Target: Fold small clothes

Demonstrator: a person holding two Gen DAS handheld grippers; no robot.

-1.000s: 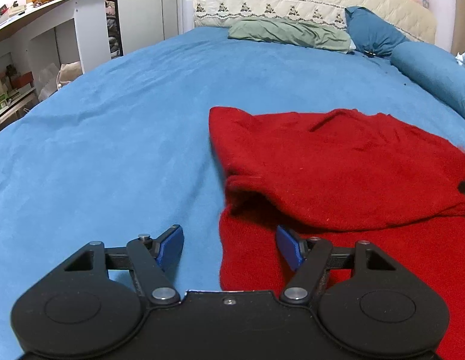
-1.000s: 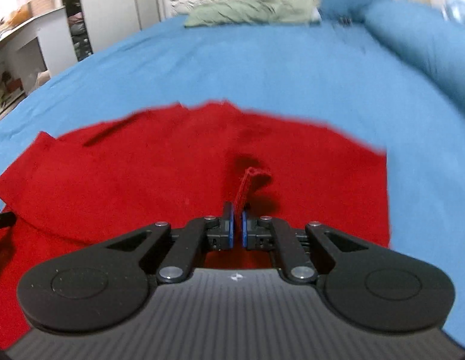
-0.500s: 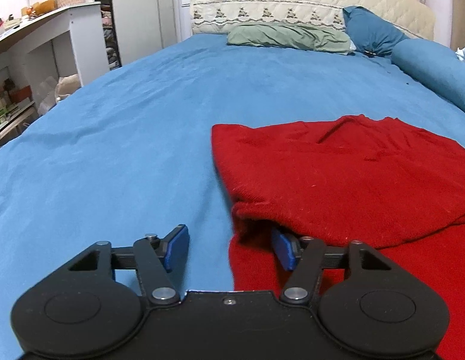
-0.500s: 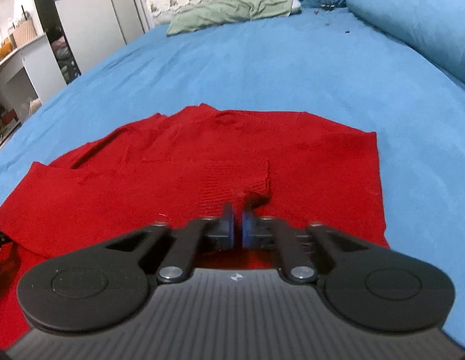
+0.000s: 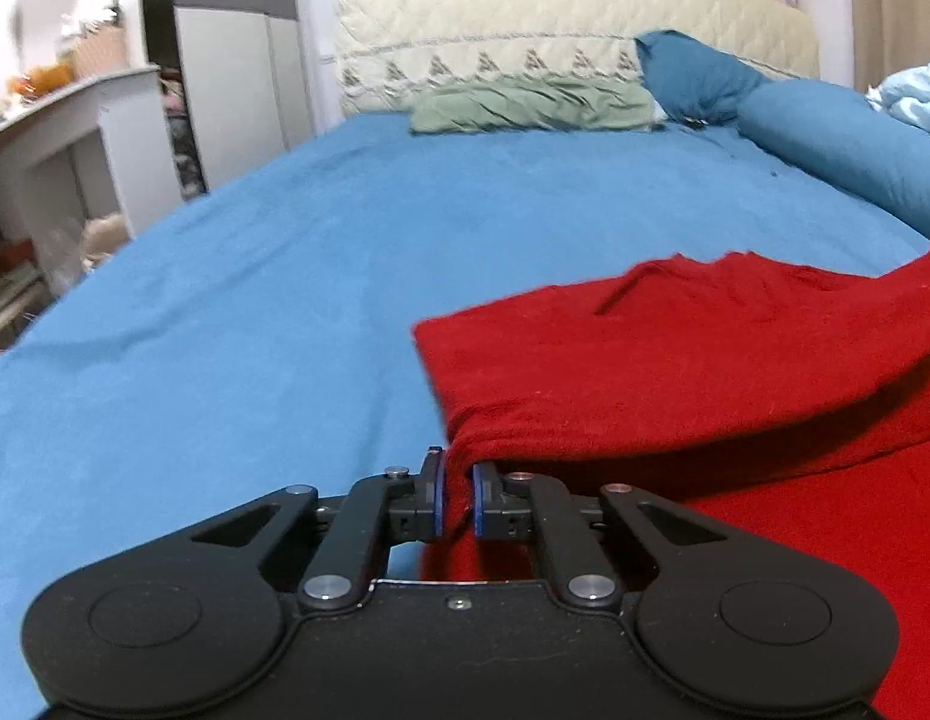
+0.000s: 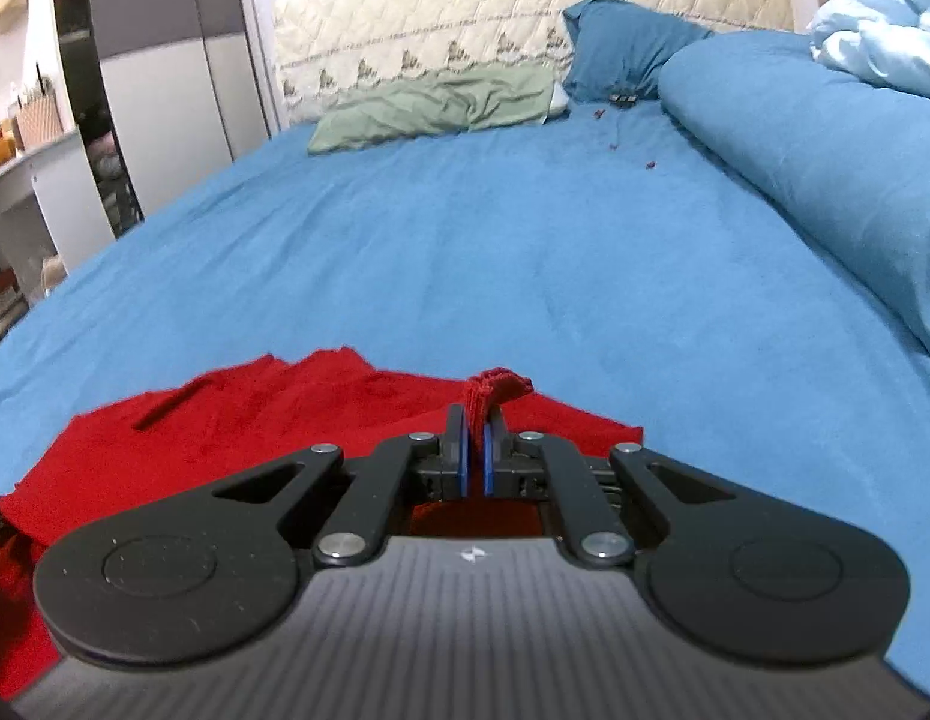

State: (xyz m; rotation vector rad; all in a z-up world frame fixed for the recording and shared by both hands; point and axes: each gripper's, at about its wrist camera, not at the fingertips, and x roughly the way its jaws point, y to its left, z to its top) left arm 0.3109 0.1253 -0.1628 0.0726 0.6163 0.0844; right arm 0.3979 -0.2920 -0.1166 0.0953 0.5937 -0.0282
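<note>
Left wrist view shows the blue bed sheet [image 5: 285,312] filling most of the scene, with a green pillow [image 5: 531,105] and a rolled blue duvet [image 5: 837,150] at the far end. On the near right part of the sheet lies the red sweater [image 5: 675,354], already partly doubled over, its folded edge coming toward the camera.

The left gripper [image 5: 458,501] has its jaws closing on the near left corner of this sweater; a thin edge of red cloth is between the blue pads, and they seem to press it. In the right wrist view, the right gripper [image 6: 476,450] is clamped narrow on a bunched bit of the same sweater [image 6: 225,414], which stands up above the pads.

The step in hand looks like lifting the near edge to fold it away. To do it well, I think both hands should rise together and at equal height, keeping the edge stretched between them, so the knit does not sag. The left pinch holds little cloth, so it may slip if pulled quickly.
</note>
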